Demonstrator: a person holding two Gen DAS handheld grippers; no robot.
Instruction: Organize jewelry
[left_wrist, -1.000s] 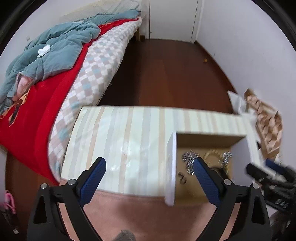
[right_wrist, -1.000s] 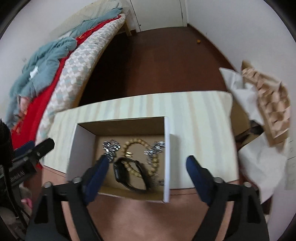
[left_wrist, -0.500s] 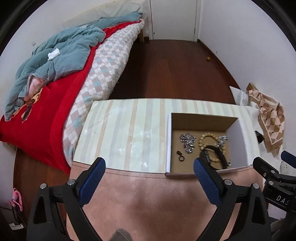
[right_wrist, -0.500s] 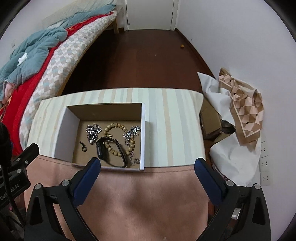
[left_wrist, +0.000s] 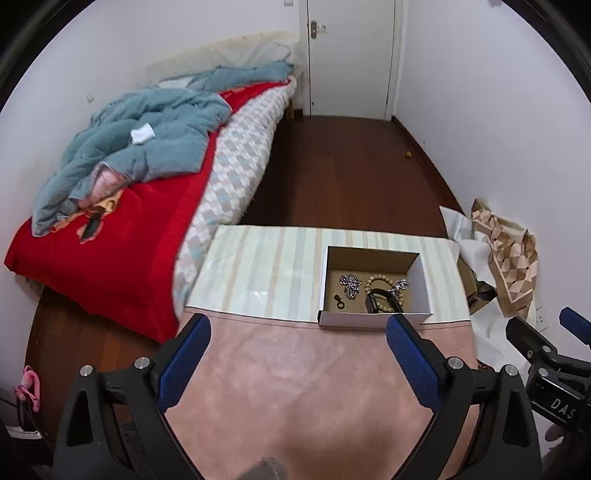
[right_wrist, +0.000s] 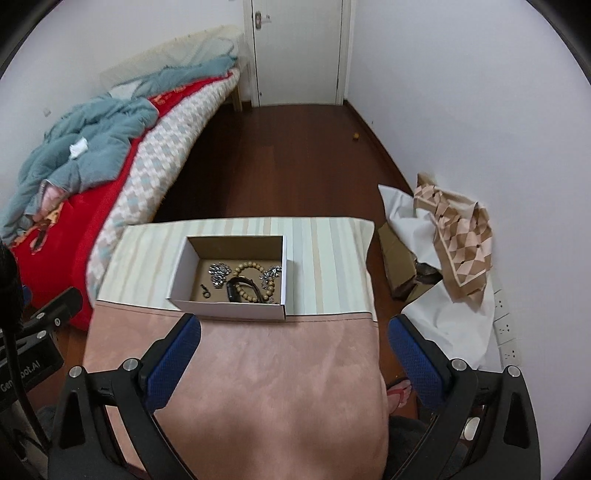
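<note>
A white cardboard box (left_wrist: 373, 319) (right_wrist: 229, 308) stands on the striped far half of the table. Inside lie a silver chain piece (left_wrist: 349, 285) (right_wrist: 218, 273), a wooden bead bracelet (left_wrist: 380, 281) (right_wrist: 251, 267), a black band (left_wrist: 376, 301) (right_wrist: 240, 286), a small dark ring (left_wrist: 338, 302) (right_wrist: 205, 291) and a silver ornament (left_wrist: 400, 285) (right_wrist: 271, 273). My left gripper (left_wrist: 297, 328) is open and empty, high above the pink cloth (left_wrist: 295, 387), well short of the box. My right gripper (right_wrist: 293, 330) is open and empty, also back from the box.
A bed (left_wrist: 122, 236) with a red cover and a blue quilt stands left of the table. White paper and a patterned cloth (right_wrist: 458, 236) lie on the floor at the right by the wall. A dark wood floor (left_wrist: 343, 173) leads to a white door.
Both grippers have pulled back and up from the box; it now looks smaller and farther away. Both stay open and empty. The jewelry in the box has not moved.
</note>
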